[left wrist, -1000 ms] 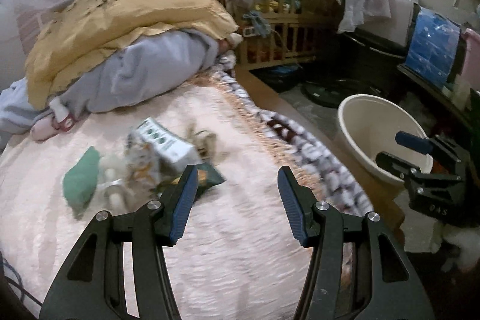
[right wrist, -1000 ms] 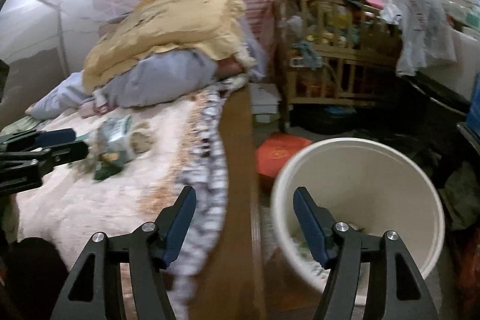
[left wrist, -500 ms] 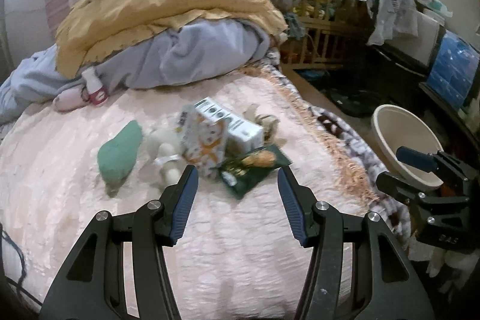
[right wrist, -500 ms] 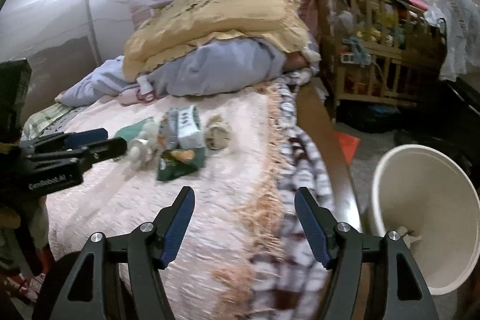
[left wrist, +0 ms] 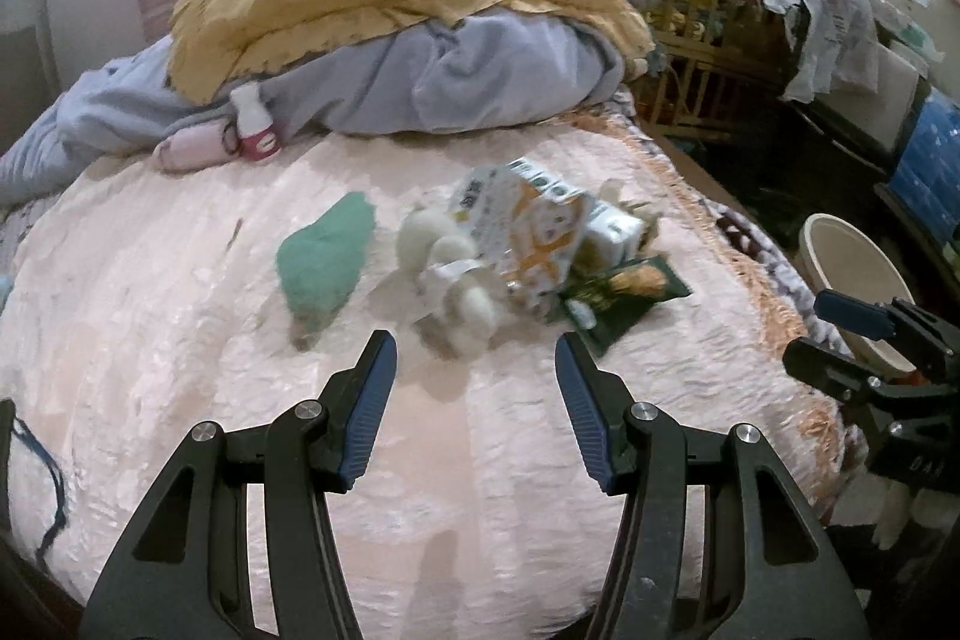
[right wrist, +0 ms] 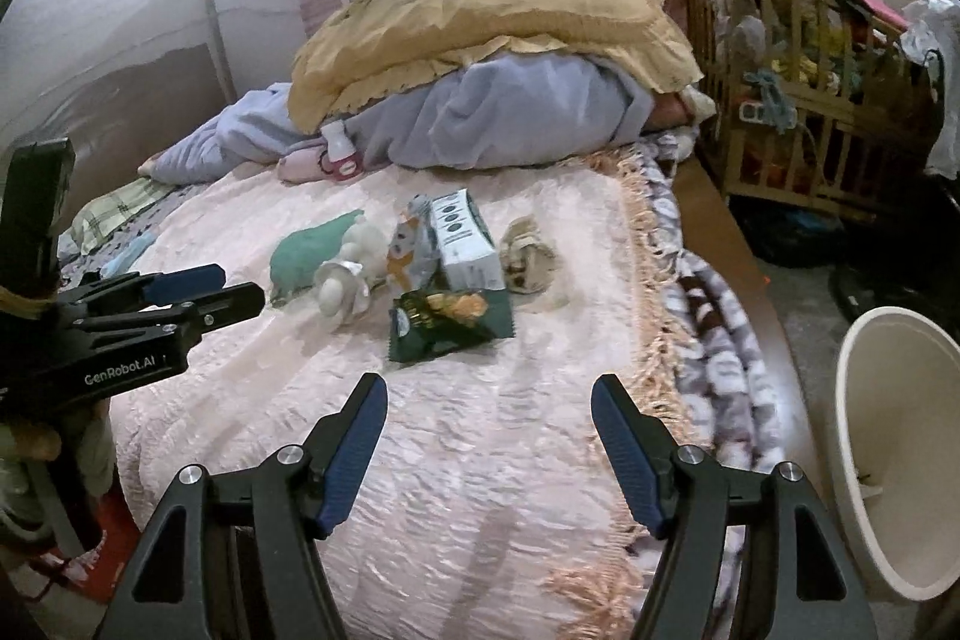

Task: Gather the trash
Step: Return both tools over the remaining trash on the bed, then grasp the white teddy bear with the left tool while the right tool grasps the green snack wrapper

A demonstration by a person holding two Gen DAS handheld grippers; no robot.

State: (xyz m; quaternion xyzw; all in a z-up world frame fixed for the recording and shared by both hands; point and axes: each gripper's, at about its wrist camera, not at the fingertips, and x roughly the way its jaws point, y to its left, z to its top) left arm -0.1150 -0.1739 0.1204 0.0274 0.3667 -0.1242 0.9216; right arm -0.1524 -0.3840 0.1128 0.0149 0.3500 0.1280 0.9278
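Trash pile — dark green snack wrapper [right wrist: 447,325], white printed carton [right wrist: 465,241] — is seen mid-bed on pink quilted bedspread [right wrist: 480,460]. Left gripper [left wrist: 474,394] and right gripper [right wrist: 489,436] are held apart, empty; the right's jaws have just been widening. Cream plastic bin [right wrist: 894,448] is set off the bed's right edge.

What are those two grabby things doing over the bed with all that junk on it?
A person is tidying trash off the bed. Both claws are open and empty, held over the pink bedspread. The left claw points at a pile of wrappers and cartons; the right claw faces the green snack bag. The white bin waits on the floor beside the bed. Nothing is picked up yet.
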